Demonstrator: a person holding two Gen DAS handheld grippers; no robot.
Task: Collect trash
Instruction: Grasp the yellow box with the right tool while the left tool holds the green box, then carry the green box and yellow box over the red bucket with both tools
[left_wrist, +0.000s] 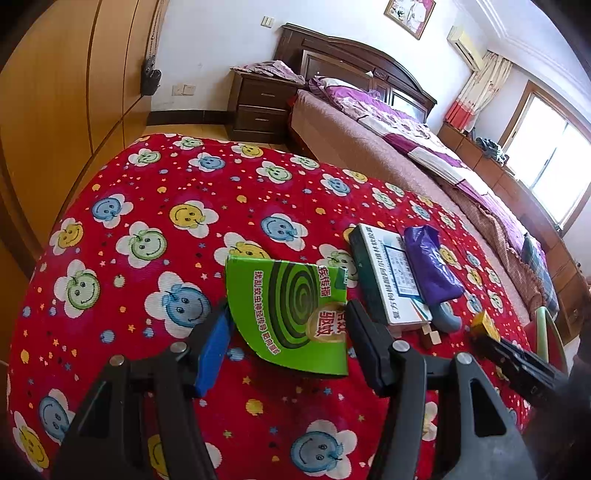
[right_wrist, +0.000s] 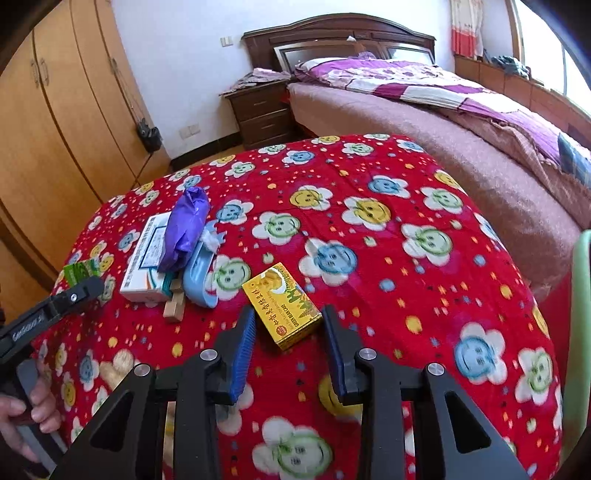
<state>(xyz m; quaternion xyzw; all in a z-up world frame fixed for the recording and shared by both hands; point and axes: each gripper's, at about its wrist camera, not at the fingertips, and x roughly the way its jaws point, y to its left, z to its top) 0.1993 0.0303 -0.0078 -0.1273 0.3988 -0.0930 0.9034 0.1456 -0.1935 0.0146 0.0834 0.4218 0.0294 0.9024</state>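
A green mosquito-coil box (left_wrist: 291, 314) lies on the red smiley-flower cloth (left_wrist: 166, 206), between the fingers of my open left gripper (left_wrist: 288, 325); whether the pads touch it is unclear. In the right wrist view a yellow green-bean-cake box (right_wrist: 282, 306) lies between the fingers of my open right gripper (right_wrist: 290, 325). A white and green medicine box (left_wrist: 388, 273), also in the right wrist view (right_wrist: 146, 258), has a crumpled purple bag (left_wrist: 430, 260) on it (right_wrist: 184, 229). The left gripper (right_wrist: 74, 295) shows at the left of the right wrist view.
A light blue plastic piece (right_wrist: 199, 275) and small wooden blocks (right_wrist: 173, 308) lie beside the medicine box. A bed (right_wrist: 424, 110), a dark nightstand (right_wrist: 258, 110) and a wooden wardrobe (right_wrist: 55, 129) stand behind. A green chair edge (right_wrist: 581, 314) is at the right.
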